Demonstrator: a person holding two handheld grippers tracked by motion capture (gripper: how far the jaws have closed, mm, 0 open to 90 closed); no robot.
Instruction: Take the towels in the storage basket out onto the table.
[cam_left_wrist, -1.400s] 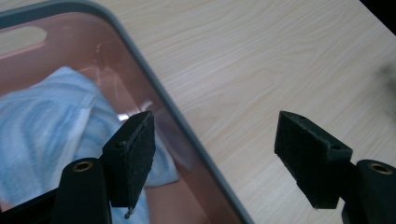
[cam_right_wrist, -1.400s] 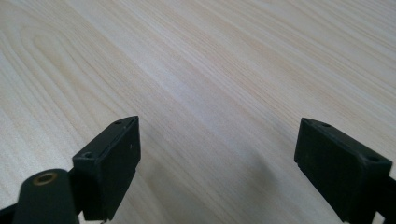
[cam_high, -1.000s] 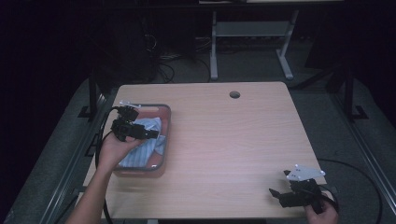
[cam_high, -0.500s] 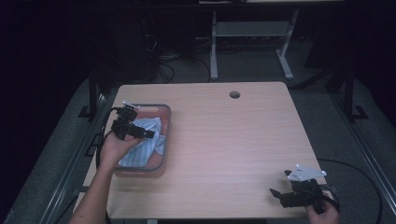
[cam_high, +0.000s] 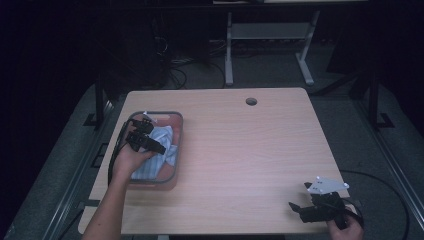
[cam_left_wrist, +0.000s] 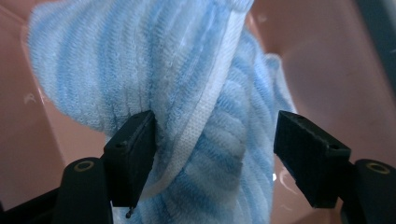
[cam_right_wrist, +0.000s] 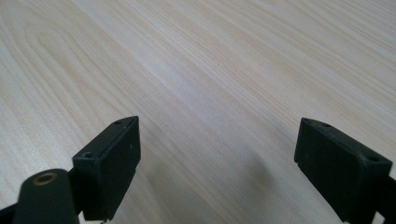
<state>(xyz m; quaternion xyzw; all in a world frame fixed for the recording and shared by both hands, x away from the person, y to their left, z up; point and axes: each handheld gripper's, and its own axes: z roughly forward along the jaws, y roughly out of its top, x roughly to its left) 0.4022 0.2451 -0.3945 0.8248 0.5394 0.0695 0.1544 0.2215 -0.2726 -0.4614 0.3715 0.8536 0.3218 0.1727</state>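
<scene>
A light blue striped cloth (cam_high: 161, 142) lies crumpled in a pink basket with a grey rim (cam_high: 179, 145) at the table's left side. My left gripper (cam_high: 156, 148) reaches down into the basket. In the left gripper view a fold of the cloth (cam_left_wrist: 205, 93) lies between the jaws of my left gripper (cam_left_wrist: 215, 158). The jaws have just been closing; the left pad touches the fold and the right pad stands apart from it. My right gripper (cam_high: 296, 207) rests open over bare wood at the front right corner, with nothing between its jaws (cam_right_wrist: 219, 163).
The wooden table (cam_high: 250, 150) has a round cable hole (cam_high: 251, 101) near its far edge. The basket's pink wall (cam_left_wrist: 327, 70) rises close around the left gripper. Dark floor, cables and a metal frame lie beyond the table.
My left gripper has sunk lower into the basket onto the cloth, and the forearm has shifted slightly. The right gripper has stayed where it was.
</scene>
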